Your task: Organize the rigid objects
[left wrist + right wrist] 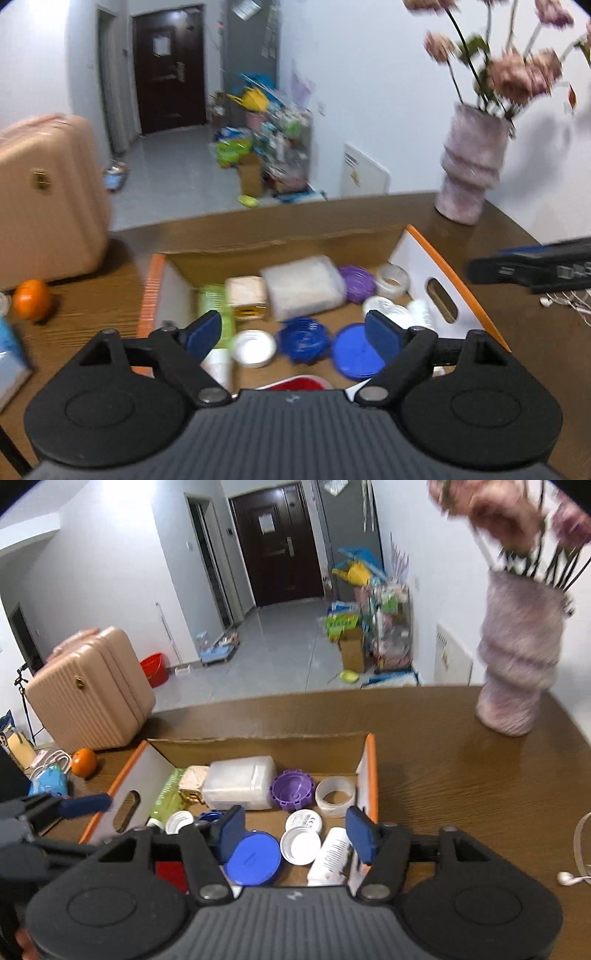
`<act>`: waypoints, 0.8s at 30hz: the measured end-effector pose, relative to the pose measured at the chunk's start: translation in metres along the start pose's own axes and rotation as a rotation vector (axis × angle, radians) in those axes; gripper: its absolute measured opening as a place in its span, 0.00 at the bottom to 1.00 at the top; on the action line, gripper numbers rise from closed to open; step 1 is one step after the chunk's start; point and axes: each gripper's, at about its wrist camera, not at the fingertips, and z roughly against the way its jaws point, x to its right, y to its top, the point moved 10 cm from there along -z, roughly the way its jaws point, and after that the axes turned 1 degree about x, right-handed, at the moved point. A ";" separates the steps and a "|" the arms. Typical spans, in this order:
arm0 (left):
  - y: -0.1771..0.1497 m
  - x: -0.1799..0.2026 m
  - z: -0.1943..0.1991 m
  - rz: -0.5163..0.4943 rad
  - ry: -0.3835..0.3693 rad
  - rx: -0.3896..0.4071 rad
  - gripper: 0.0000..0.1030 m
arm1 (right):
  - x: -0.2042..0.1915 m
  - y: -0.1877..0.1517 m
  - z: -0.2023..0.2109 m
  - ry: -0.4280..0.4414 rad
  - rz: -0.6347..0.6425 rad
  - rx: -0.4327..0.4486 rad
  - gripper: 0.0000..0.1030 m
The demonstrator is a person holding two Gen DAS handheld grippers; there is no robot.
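One box [365, 775], one orange [84, 762], one vase [517, 664].

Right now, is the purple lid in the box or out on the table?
In the box: the purple lid lies on the cardboard box floor beside the tape roll.

cardboard box [325, 749] on a glossy wood-grain table [461, 775].

your open cardboard box [364, 771] on the desk [461, 768] holds lids, a purple cap [291, 790], tape ring [335, 796] and frosted tub [240, 782].
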 end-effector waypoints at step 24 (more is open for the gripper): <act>-0.153 -0.046 0.166 0.073 0.168 0.371 1.00 | -0.068 -0.168 0.119 -0.132 0.135 0.437 0.90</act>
